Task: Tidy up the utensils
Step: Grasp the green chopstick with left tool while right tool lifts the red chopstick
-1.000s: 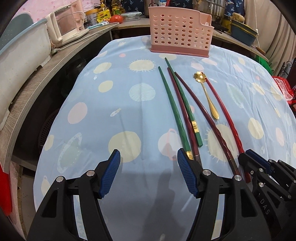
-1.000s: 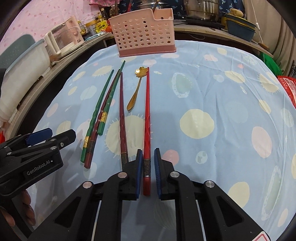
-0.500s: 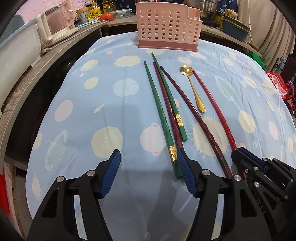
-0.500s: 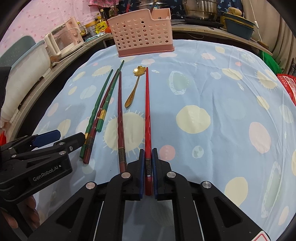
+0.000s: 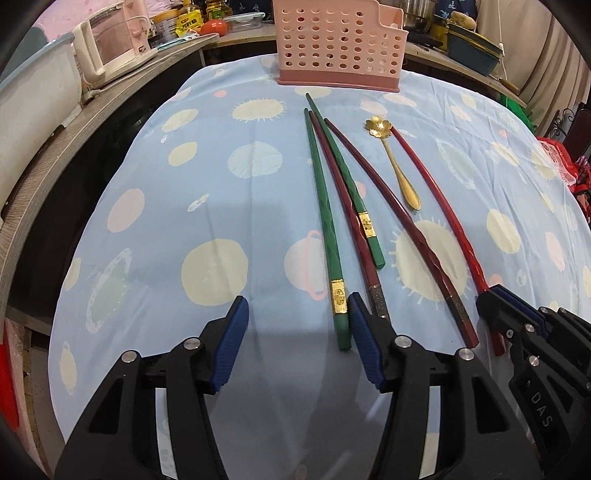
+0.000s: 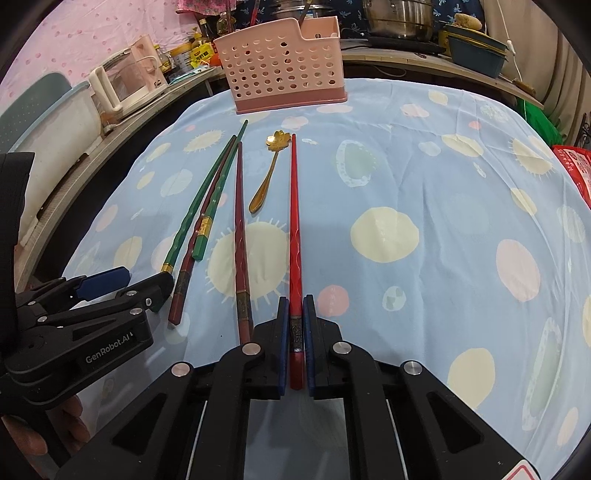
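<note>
Right tongs [image 6: 294, 339] clamp the bright red chopstick [image 6: 294, 206] at its butt end — tip toward the pink basket [image 6: 282, 64] at 12 o'clock. Left tongs [image 5: 297, 341] gape wide, empty, beside the green chopstick [image 5: 325, 229] on the desk [image 5: 147, 221].

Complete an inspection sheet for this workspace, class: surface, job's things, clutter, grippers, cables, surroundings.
Surface: tablecloth, blue with pastel spots, lightly wrinkled.
Job's things: pink basket upright at far edge; two green chopsticks, two dark red chopsticks, one red chopstick and a gold spoon lying flat.
Clutter: nothing seen on the cloth.
Grippers: left gripper open, beside the green chopstick's end; right gripper shut on the red chopstick's end.
Cables: cord hanging at far right.
Surroundings: kettle, pot, teal bin on the counters.
</note>
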Available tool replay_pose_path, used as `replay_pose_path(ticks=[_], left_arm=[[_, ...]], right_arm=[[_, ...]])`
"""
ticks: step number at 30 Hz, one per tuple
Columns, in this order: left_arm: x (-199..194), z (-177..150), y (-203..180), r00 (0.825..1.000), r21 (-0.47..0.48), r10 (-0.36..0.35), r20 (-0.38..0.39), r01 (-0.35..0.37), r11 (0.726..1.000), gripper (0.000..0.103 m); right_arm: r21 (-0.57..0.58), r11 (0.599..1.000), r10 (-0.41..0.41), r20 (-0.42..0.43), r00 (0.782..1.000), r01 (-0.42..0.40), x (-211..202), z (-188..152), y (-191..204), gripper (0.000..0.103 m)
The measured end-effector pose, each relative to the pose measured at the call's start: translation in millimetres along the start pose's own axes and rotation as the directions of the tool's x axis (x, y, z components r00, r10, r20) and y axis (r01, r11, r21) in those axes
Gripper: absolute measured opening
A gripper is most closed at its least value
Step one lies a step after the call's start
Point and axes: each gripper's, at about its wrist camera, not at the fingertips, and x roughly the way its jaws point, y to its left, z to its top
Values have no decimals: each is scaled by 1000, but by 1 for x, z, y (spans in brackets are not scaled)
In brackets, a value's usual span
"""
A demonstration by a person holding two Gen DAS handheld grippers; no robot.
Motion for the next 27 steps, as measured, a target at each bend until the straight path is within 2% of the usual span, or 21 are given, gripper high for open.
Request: replay_pose_path(ticks=[4,9,12,18,27], left_arm=[[-2,0,-1,1000,10,-14,0,14,1000,39],[-4,-1,-1,999,10,-43,-5,43,999,18],[-5,-2,-2,998,15,-64,-9,64,998,9],[-11,-3,4,995,-5,-104,-11,104,995,7],[-37,1,17,992,-34,-123,39,124,992,7]], right_arm=[[1,1000,2,0,1000,-2,-1,-1,0,7],[4,1000,7,2,1000,-7,-4,-5,-1,7],[5,1000,11,3,1000,-11,-6,-7,-1,7],[9,1000,19,11,1000,-19,-13,-9,-2,7],[21,999,40,61,997,-42,-36,-5,-4,7]])
